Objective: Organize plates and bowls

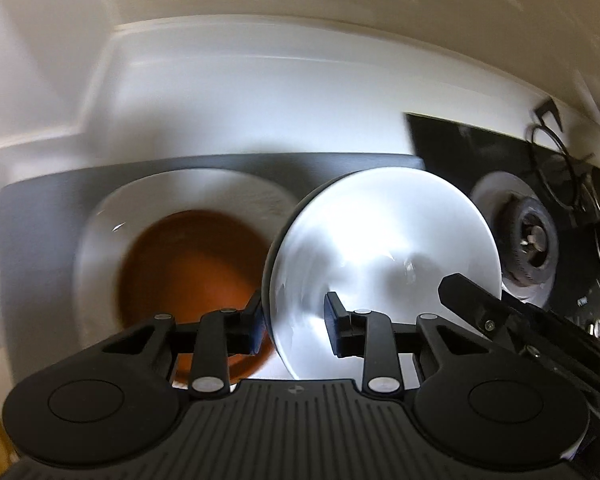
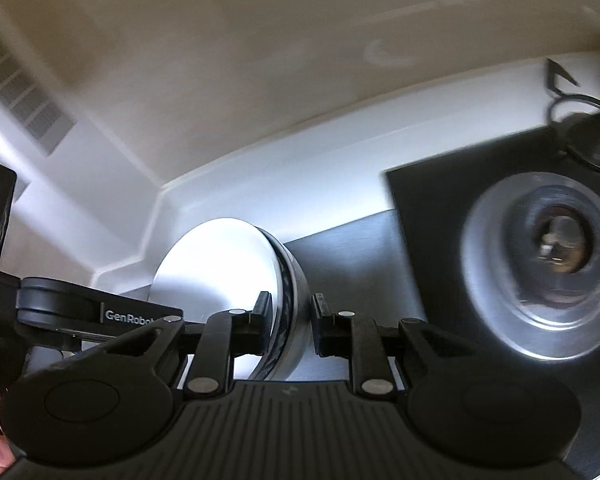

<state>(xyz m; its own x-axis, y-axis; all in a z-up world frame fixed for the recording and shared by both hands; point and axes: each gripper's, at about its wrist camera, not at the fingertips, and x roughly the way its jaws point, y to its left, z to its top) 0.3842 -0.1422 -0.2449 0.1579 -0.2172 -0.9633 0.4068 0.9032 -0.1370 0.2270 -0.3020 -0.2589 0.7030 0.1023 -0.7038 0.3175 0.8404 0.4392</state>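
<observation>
A white bowl (image 1: 384, 256) with a dark outside is tilted on edge over the grey mat (image 1: 40, 216). My left gripper (image 1: 296, 320) straddles its rim, jaws parted wide, one finger inside and one outside. My right gripper (image 2: 290, 322) straddles the same bowl (image 2: 220, 256) at its rim, jaws parted; its arm shows in the left wrist view (image 1: 512, 316). I cannot tell whether either pair of fingers touches the rim. To the left lies a white plate (image 1: 104, 240) with a brown bowl (image 1: 192, 272) on it.
A black stove top (image 2: 440, 208) with a round burner (image 2: 548, 276) lies to the right, and also shows in the left wrist view (image 1: 528, 236). A white counter and wall corner (image 1: 100, 80) stand behind. A black wire pot stand (image 1: 556, 168) is at the far right.
</observation>
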